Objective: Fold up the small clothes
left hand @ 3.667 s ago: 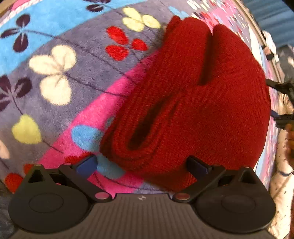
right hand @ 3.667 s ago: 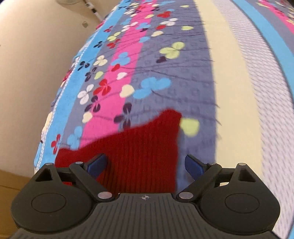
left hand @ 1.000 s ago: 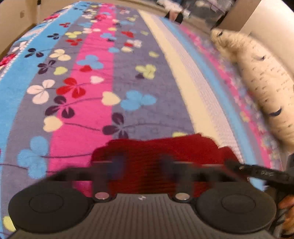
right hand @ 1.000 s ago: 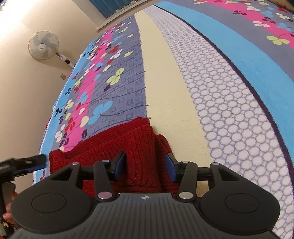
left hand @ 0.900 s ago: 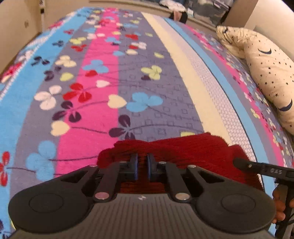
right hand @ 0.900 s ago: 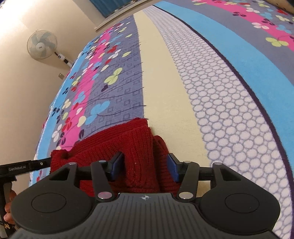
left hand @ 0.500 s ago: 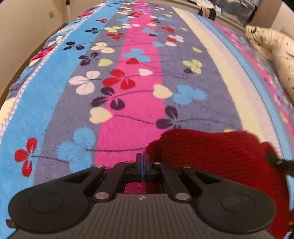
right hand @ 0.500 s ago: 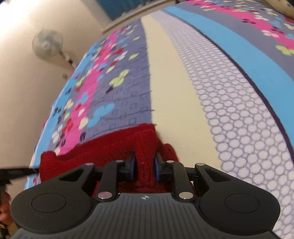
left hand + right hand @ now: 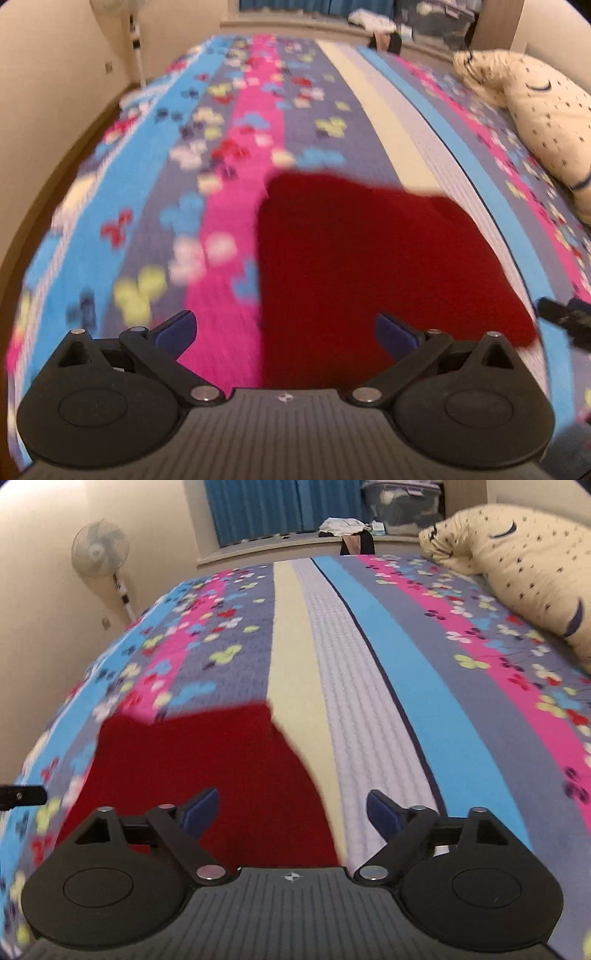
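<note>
Garment: one red knit (image 9: 369, 266), lying flat on the blanket; in the left wrist view it fills the middle, running from 12 down to 6 o'clock, blurred. In the right wrist view (image 9: 207, 775) it sits at 7 to 9 o'clock of centre.
Left gripper (image 9: 284, 328): jaws opening, spread wide; two blue pads, one at 8 o'clock (image 9: 177, 326) over the pink stripe, one at 4 o'clock (image 9: 395, 332) over the knit. Neither pad presses on the cloth; the knit's left edge shows between them, below.
Right gripper (image 9: 291, 810): jaws opening, spread wide; two blue pads, the one at 8 o'clock (image 9: 201, 810) over the knit, the one at 4 o'clock (image 9: 384, 814) over the pale dotted stripe. Nothing is pinched; the knit's right edge lies between them, below.
Other gripper in view: a dark tip (image 9: 565, 317) at 3 o'clock in the left view, just beside the knit's right corner; another dark tip (image 9: 22, 795) at 9 o'clock in the right view.
Blanket (image 9: 424, 701): one, striped in blue, grey, pink, cream and white, with clover flowers.
Pillow (image 9: 517, 561): one, cream with dark marks, at 2 o'clock, well apart from the knit.
Fan (image 9: 99, 550): one, standing at 10 o'clock by the wall.
Curtain (image 9: 266, 506): one, blue, at 12 o'clock.
Ledge clutter (image 9: 347, 530): a small heap of cloth at 12 o'clock; count unclear.
</note>
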`<state>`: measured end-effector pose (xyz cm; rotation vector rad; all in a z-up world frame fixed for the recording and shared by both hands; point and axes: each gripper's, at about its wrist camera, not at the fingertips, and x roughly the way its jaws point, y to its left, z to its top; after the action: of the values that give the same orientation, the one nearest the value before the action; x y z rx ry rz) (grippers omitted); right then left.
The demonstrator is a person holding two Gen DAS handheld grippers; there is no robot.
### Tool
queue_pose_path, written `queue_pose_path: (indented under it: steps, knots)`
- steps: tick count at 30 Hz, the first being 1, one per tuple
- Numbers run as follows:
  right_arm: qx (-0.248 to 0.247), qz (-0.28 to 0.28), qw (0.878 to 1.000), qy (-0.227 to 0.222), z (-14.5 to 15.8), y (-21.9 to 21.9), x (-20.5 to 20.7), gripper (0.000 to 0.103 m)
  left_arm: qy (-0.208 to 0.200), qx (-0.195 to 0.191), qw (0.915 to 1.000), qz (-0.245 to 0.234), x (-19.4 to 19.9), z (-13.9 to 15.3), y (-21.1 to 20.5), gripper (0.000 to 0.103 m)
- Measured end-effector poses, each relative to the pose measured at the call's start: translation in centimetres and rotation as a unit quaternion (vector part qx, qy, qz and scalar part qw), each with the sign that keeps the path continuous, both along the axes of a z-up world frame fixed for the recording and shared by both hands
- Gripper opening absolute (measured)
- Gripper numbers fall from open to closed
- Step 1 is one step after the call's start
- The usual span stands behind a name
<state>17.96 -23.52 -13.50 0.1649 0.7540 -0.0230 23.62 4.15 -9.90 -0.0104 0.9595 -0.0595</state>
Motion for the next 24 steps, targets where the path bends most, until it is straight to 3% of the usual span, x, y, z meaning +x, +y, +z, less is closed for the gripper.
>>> queue_pose_path:
  steps: [3, 5, 11, 17, 24]
  knots:
    - [-0.006, 0.003, 1.000, 0.021, 0.5, 2.0, -4.6, 0.100, 0.049, -0.010, 0.9988, 0.005, -4.7, -0.3, -1.7, 0.103]
    - [-0.015, 0.007, 0.999, 0.028, 1.0, 3.1, -7.2, 0.100, 0.058, -0.008, 0.9982, 0.011, -7.5, -0.4, -2.4, 0.103]
    - [-0.031, 0.014, 0.999, 0.024, 3.0, 4.6, -14.2, 0.102, 0.029, 0.019, 0.9993, 0.017, -15.0, 1.4, -2.7, 0.103]
    - [-0.041, 0.019, 0.999, 0.002, 4.1, 5.2, -18.0, 0.102, -0.009, 0.035, 0.9992, 0.016, -18.3, 4.0, -3.2, 0.103]
    - [-0.050, 0.021, 0.998, -0.015, 5.0, 5.7, -19.8, 0.102, -0.011, 0.030, 0.9994, 0.010, -19.8, 4.5, -3.3, 0.103]
